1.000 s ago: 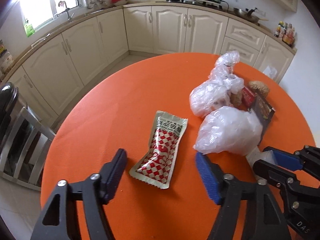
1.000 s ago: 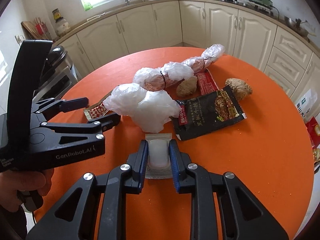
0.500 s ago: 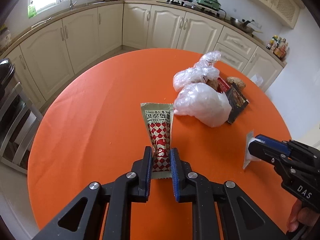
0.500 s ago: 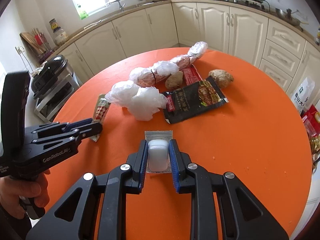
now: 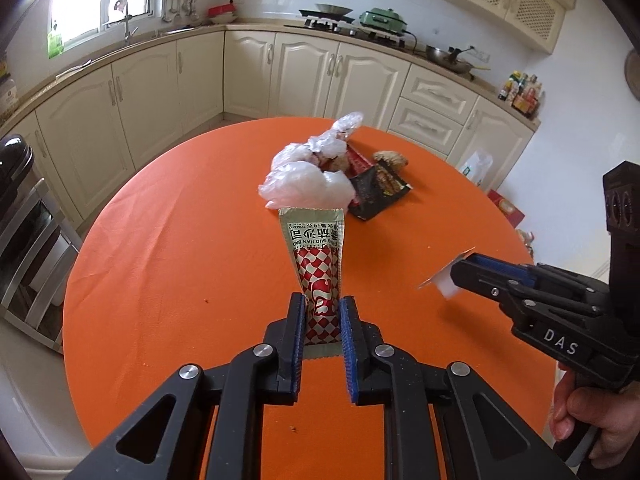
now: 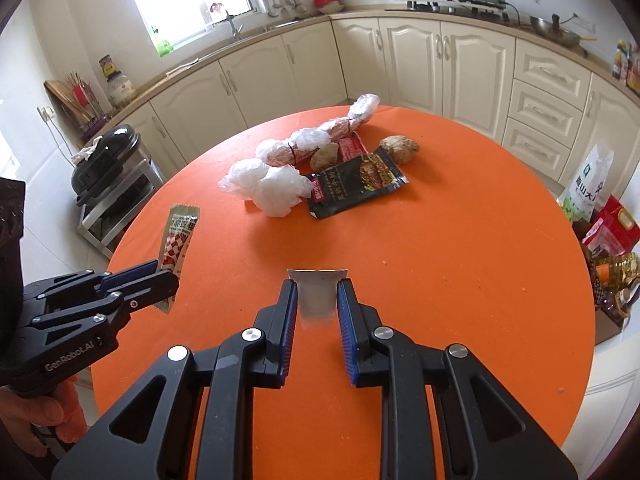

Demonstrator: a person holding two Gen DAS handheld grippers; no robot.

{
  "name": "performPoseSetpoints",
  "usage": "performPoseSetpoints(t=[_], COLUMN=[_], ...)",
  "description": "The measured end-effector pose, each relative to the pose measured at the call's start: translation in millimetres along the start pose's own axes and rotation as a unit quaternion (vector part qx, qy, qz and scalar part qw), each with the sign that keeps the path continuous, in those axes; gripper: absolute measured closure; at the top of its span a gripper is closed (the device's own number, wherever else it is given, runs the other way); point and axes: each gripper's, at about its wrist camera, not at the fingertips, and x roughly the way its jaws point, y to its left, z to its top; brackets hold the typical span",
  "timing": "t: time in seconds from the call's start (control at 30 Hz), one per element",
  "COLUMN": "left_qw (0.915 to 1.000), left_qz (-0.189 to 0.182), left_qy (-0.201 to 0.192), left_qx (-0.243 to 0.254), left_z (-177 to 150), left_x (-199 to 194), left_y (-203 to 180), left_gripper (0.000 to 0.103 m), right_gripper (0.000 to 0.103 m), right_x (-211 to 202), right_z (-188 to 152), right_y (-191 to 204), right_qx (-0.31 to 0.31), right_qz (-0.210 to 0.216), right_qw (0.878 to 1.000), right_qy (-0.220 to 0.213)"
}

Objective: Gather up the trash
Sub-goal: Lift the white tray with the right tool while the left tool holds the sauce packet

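My left gripper (image 5: 322,304) is shut on the lower end of a red-and-white checked sauce packet (image 5: 318,256), which sticks up clear of the round orange table (image 5: 180,248). The same packet (image 6: 178,236) shows at the left of the right wrist view, in the left gripper (image 6: 164,276). My right gripper (image 6: 317,292) is shut on a small white sachet (image 6: 317,292), lifted off the table; the sachet (image 5: 446,278) also shows at the right gripper's tip (image 5: 460,272) in the left wrist view. Farther back lie a crumpled white plastic bag (image 6: 266,186), a black snack wrapper (image 6: 356,188) and a tied plastic-wrapped roll (image 6: 320,140).
A red wrapper (image 6: 351,147) and two brown lumps (image 6: 400,150) lie beside the black wrapper. Cream kitchen cabinets (image 6: 440,64) run behind the table. A metal stand with a black appliance (image 6: 108,160) is at the left, bags of groceries (image 6: 600,216) on the floor at the right.
My left gripper closed on the checked packet and lifted it off the table. The right gripper raised the white sachet. Both pulled back from the pile.
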Motion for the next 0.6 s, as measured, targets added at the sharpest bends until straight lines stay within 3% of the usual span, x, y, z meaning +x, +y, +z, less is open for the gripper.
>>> performPoseSetpoints(t=[0.3, 0.6], left_qw=[0.9994, 0.9974], left_qz=[-0.014, -0.034], left_qy=[-0.005, -0.015], left_qx=[0.030, 0.061], left_z=[-8.4, -5.8], left_x=[-13.6, -25.4], left_y=[-41.8, -76.2], left_gripper=[0.090, 0.090], right_gripper=[0.084, 0.085], right_x=[-21.5, -50.2], right_z=[-24.8, -28.6], right_y=[-23.4, -41.2], right_qx=[0.023, 0.031], right_qz=[-0.005, -0.017], right_qw=[1.000, 0.999], right_qy=[-0.002, -0.023])
